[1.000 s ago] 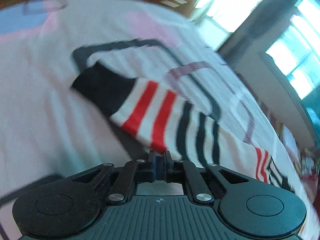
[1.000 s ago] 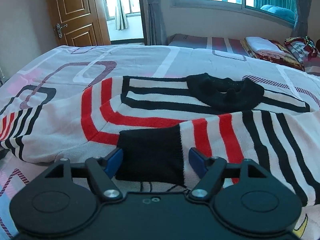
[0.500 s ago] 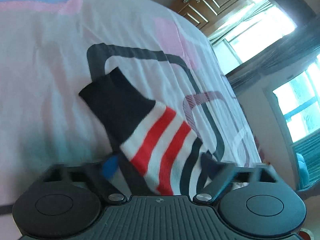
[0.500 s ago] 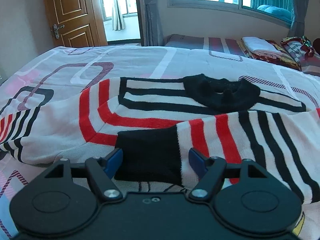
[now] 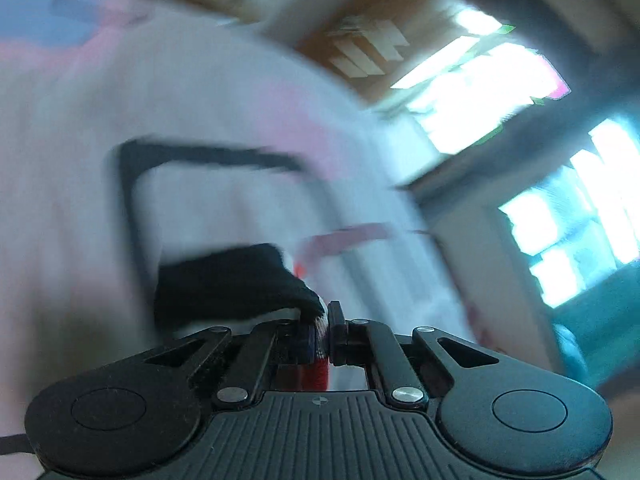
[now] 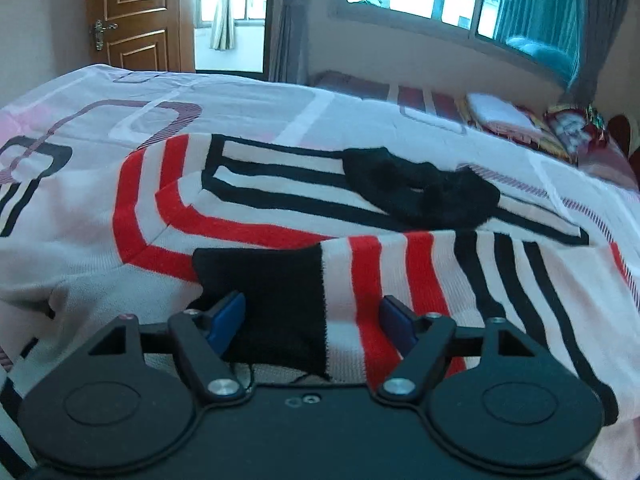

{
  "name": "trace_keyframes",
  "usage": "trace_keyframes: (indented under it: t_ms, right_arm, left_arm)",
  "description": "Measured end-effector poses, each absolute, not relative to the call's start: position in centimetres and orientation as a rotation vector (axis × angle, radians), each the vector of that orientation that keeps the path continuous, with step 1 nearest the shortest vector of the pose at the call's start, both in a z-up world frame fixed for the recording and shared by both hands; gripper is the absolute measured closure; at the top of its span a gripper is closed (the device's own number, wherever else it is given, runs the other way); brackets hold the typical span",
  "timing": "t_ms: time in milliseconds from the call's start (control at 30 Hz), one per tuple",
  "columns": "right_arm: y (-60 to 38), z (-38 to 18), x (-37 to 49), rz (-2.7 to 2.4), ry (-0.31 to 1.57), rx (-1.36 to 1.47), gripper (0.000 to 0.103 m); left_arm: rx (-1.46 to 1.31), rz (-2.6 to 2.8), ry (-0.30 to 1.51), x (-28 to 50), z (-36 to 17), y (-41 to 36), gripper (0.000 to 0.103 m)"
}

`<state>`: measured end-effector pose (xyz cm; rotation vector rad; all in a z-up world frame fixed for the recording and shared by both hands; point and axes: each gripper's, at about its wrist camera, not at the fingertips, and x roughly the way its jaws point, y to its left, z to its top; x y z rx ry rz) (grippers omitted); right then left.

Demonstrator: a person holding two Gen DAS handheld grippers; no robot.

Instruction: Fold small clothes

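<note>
Half a second ago the left gripper [image 5: 322,330] stood open around the striped sleeve; its fingers are now clenched on the cloth just behind the black cuff [image 5: 232,280], and the left wrist view is smeared by motion. The right wrist view shows almost no change.

Bedspread [image 6: 248,100]: white and pink with dark outlined rectangles, it extends ahead of both pairs of fingers. In the left wrist view it is blurred.

Sweater [image 6: 256,204]: white knit with red and black stripes, lying spread on the bedspread ahead of the right fingers. Its black collar [image 6: 420,192] sits well beyond the fingertips, slightly to their right. One sleeve is folded across the body, its stripes running away to the right of the fingers.

Right sleeve cuff [image 6: 272,296]: black, lying flat in the gap between the blue pads of the right gripper [image 6: 314,316]. The left pad [image 6: 228,314] appears to touch the cuff's edge; the right pad lies over the first red stripe beyond the cuff. The fingers stand wide apart, released, gripping nothing.

Left sleeve: the black cuff projects forward and to the left of the closed left fingers. A strip of red and white knit shows pinched between the pads and hangs behind them toward the gripper body.
</note>
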<state>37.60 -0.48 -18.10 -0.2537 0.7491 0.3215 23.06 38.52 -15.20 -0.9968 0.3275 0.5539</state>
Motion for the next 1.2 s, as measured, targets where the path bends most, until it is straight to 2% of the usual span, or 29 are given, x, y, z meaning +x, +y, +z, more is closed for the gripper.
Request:
trace_keyframes:
  t_ms: [67, 200, 267, 533, 700, 733, 767, 800, 867, 1000, 1133, 1200]
  right_arm:
    - [-0.5, -17.6, 37.5, 0.315, 0.747, -0.240, 0.033]
    - [-0.8, -18.1, 37.1, 0.330, 0.736, -0.247, 0.032]
    - [-2.1, -16.8, 37.6, 0.356, 0.758, -0.141, 0.038]
    - [-11.6, -13.6, 35.7, 0.291, 0.727, 0.011, 0.032]
    - [-17.2, -14.1, 34.6, 0.264, 0.756, 0.065, 0.029]
    - [-18.1, -14.3, 34.5, 0.261, 0.767, 0.072, 0.029]
    - [-18.7, -14.5, 34.5, 0.259, 0.776, 0.078, 0.029]
    - [-19.2, -14.7, 34.4, 0.262, 0.784, 0.088, 0.028]
    - [-19.7, -14.9, 34.5, 0.282, 0.789, 0.113, 0.027]
    - [-19.1, -14.8, 34.6, 0.345, 0.789, 0.113, 0.024]
    - [-17.5, -15.0, 34.9, 0.386, 0.790, 0.083, 0.024]
    - [-16.4, -14.9, 35.1, 0.416, 0.786, 0.088, 0.024]
  left_arm:
    - [-0.918, 0.440, 0.309, 24.8, -12.5, 36.5, 0.097]
    - [-0.819, 0.204, 0.338, 29.2, -9.1, 30.4, 0.097]
    - [-0.787, 0.074, 0.381, 32.0, -8.5, 26.4, 0.097]
    - [-0.579, -0.266, 0.606, 40.8, -11.5, 6.6, 0.097]
    - [-0.347, -0.297, 0.806, 41.6, -13.6, -1.8, 0.096]
    - [-0.330, -0.298, 0.800, 41.3, -13.0, -2.3, 0.094]
    - [-0.320, -0.310, 0.780, 41.0, -12.3, -2.8, 0.077]
    - [-0.329, -0.322, 0.765, 40.8, -11.5, -2.8, 0.050]
    - [-0.368, -0.322, 0.703, 40.1, -9.7, -2.3, 0.026]
    - [-0.350, -0.318, 0.646, 40.0, -7.0, -1.9, 0.024]
    - [-0.409, -0.224, 0.632, 39.1, -6.7, 1.6, 0.024]
    - [-0.392, -0.234, 0.709, 40.0, -7.5, 1.3, 0.024]
